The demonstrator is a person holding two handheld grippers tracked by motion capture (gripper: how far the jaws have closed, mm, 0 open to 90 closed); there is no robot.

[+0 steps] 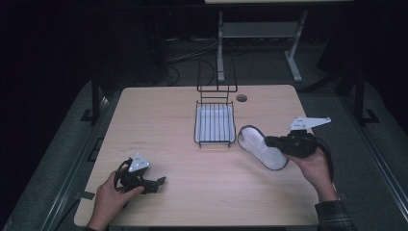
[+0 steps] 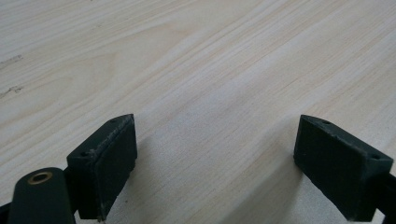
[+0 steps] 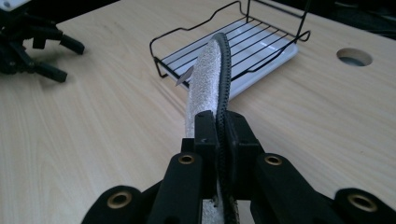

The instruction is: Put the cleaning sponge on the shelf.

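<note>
Gripping: right claw (image 1: pixel 269 141) clamped on insole (image 1: pixel 262 147), held just right of wire rack (image 1: pixel 214 124) | left claw (image 1: pixel 159 183): jaws apart, empty, low over surface (image 1: pixel 159 120).

You had two grippers in hand: left gripper (image 1: pixel 155 184), right gripper (image 1: pixel 270 141). One insole (image 1: pixel 262 147), grey-white with a dark rim. One black wire rack (image 1: pixel 215 123), sitting on one white tray (image 3: pixel 275 58). One wooden table (image 1: pixel 168 125), with one round hole (image 1: pixel 241 98) in its top. Your two hands showed, one per gripper. Behind stood one further table frame (image 1: pixel 260 31).
</note>
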